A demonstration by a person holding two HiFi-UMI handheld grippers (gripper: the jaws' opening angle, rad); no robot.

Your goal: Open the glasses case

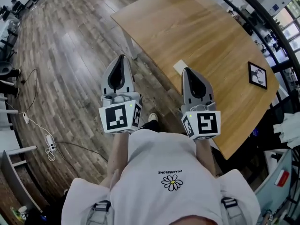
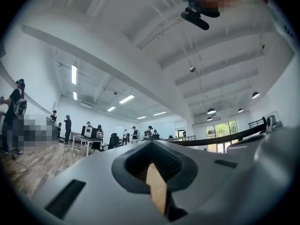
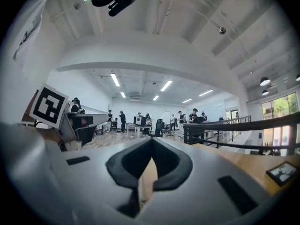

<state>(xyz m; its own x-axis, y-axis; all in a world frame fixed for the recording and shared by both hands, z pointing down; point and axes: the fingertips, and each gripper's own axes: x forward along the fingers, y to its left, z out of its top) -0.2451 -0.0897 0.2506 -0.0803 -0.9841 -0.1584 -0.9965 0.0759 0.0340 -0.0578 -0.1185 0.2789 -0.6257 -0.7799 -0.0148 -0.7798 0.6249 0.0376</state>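
Firmly closed: left claw (image 1: 121, 58); right claw (image 1: 188, 71) (empty)

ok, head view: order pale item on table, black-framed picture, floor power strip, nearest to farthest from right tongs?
1. pale flat item, near edge of the table, at the right gripper tongs' tip.
2. black-framed picture, table's right side.
3. white power strip, floor, far left.
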